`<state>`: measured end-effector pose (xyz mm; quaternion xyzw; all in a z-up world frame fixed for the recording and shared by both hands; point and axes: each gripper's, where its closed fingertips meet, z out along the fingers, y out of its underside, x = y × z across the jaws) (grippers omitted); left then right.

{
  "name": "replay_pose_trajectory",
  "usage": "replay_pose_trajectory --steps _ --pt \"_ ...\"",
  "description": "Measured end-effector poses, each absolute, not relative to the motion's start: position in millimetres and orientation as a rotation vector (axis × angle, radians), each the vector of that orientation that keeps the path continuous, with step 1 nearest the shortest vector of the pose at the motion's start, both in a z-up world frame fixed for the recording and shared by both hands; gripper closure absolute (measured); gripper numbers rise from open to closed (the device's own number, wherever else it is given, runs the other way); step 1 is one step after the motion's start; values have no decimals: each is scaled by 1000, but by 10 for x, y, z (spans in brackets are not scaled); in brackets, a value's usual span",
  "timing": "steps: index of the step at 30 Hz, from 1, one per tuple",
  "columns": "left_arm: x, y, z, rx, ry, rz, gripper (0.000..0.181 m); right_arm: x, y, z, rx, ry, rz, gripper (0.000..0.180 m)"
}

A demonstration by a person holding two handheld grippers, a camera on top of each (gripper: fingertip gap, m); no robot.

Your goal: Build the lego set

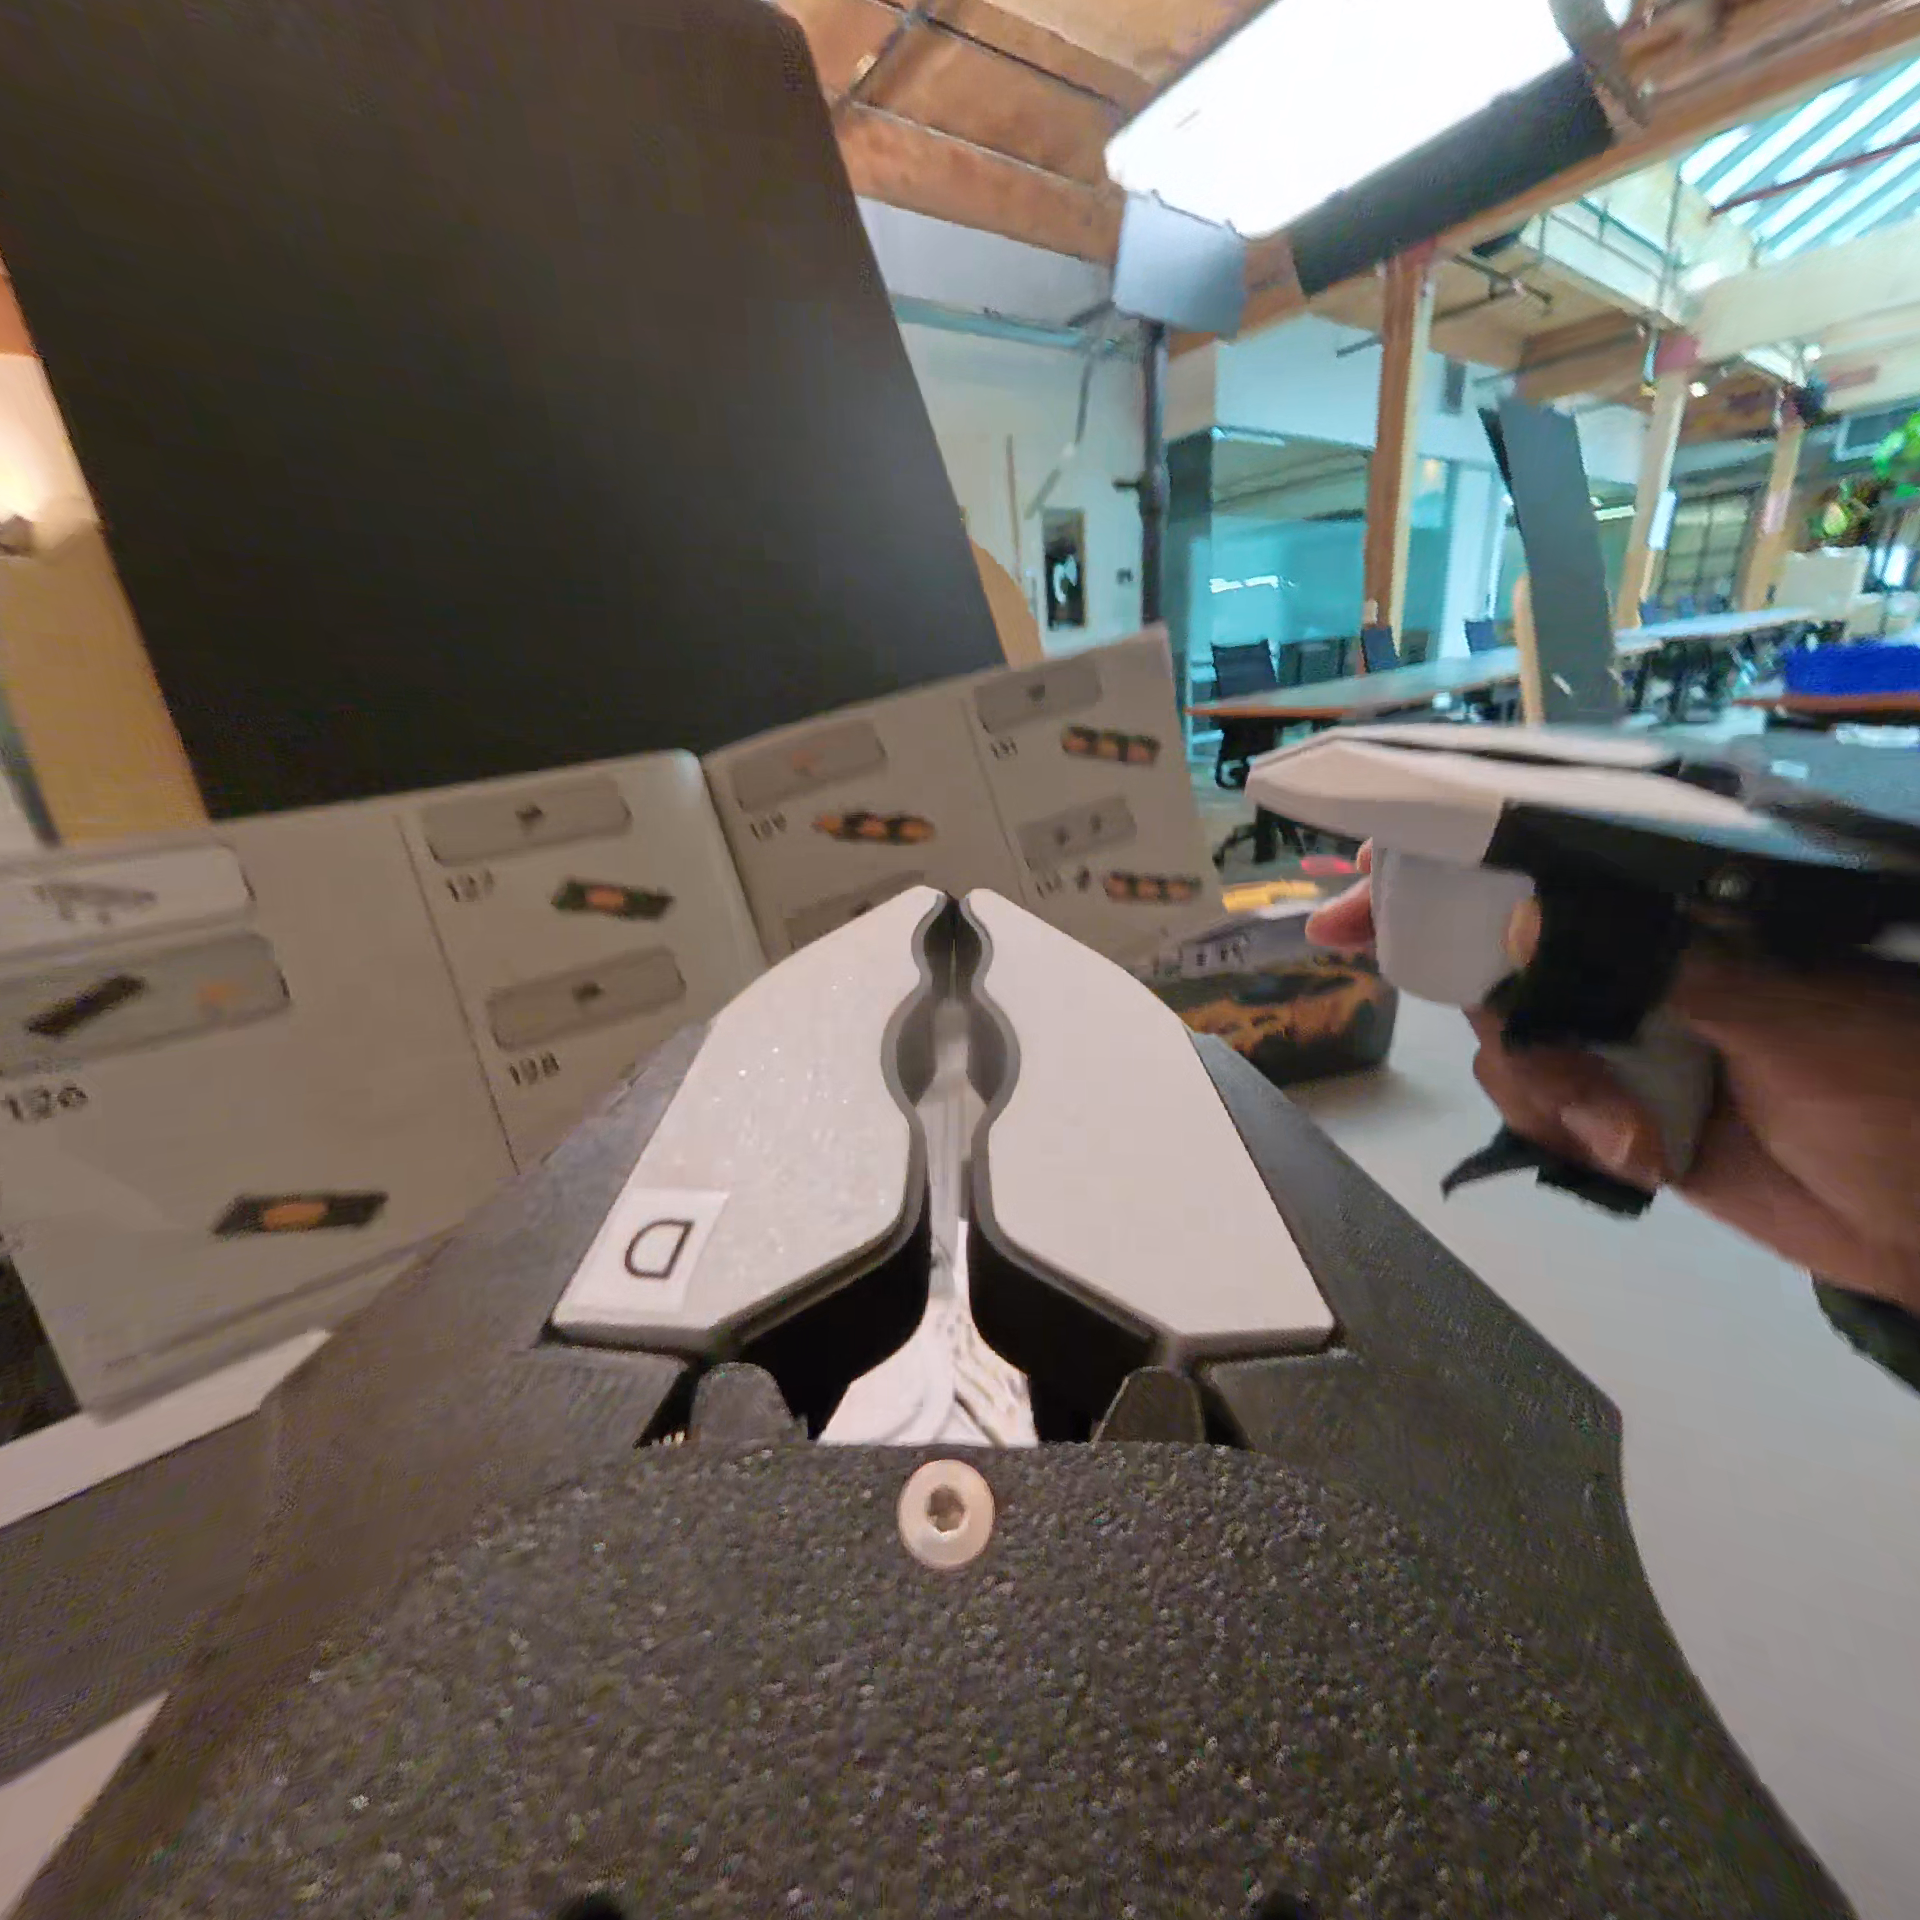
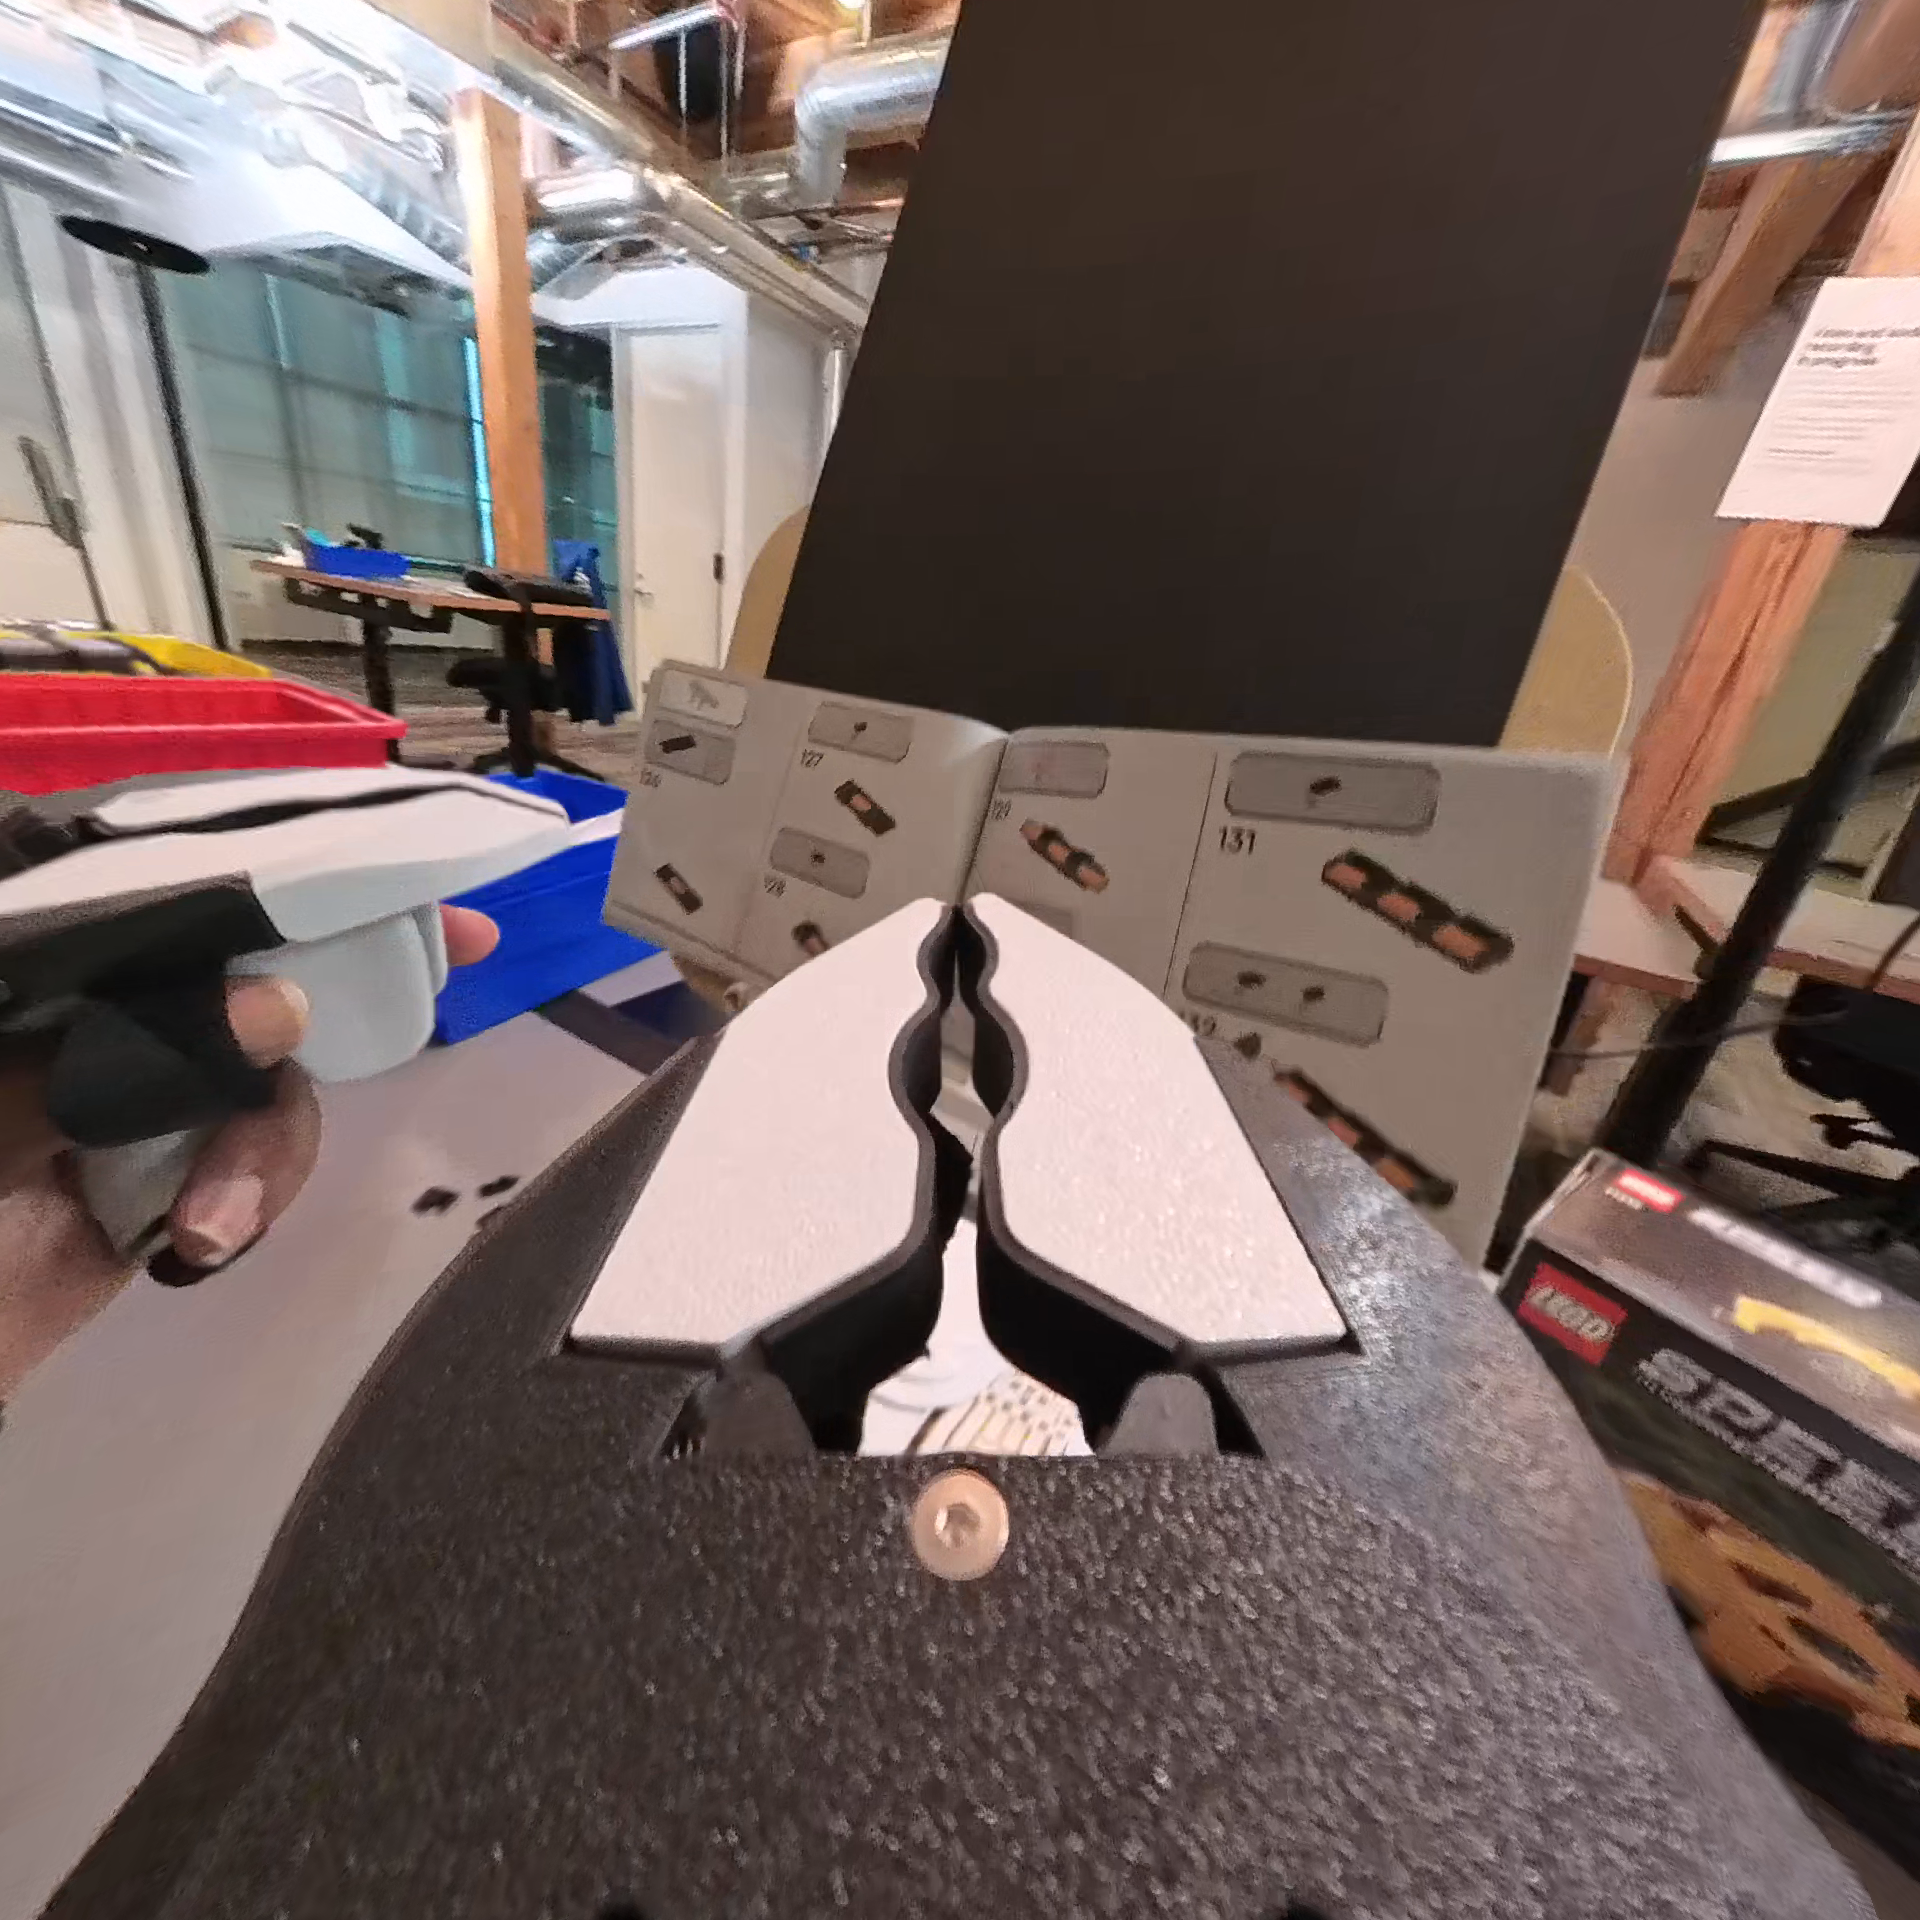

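Open workshop behind: timber posts, ducts, long tables, a black board [image 1: 468, 416] standing at the worktop's back edge.

Left wrist view: your left gripper [image 1: 954, 914] has its fingers pressed tip to tip, nothing between them. It points at the manual [image 1: 582, 935], which stands open against the board. Your right gripper [image 1: 1278, 790] comes in from the right edge, held in your right hand [image 1: 1714, 1122]; whether its claw is closed cannot be told from here. Lego box [image 1: 1278, 1008] lies near the back right corner.

Right wrist view: right gripper [image 2: 958, 914] likewise closed tight and empty, aimed at the manual [image 2: 1351, 883]. Left hand [image 2: 156, 1143] holds the left gripper [image 2: 540, 821] at the left edge. Small dark pieces [image 2: 462, 1195] lie loose on the pale worktop [image 2: 312, 1403], toward its left side. Box [image 2: 1714, 1382] sits at the right edge; red bin [image 2: 187, 727] and blue bin [image 2: 540, 914] off the left.
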<state>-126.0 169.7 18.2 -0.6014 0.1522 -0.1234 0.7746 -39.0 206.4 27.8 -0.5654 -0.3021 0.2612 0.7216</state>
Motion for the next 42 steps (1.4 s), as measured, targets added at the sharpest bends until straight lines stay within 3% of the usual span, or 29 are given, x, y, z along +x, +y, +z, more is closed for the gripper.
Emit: replay_pose_trajectory --steps 3,9,18,42 --pt "-1379 1816 274 -1269 273 -219 181 -518 2275 272 -1267 -660 534 180" --pt "-1545 1922 -257 -1348 276 -158 181 -604 2483 -82 -1298 -618 586 180" --pt "-1785 2075 -427 -1376 171 -120 181 -678 2506 -283 -1313 -631 570 180" --pt "-2001 2146 -617 -1405 120 -115 181 -1064 2940 -170 -1377 -669 519 180"
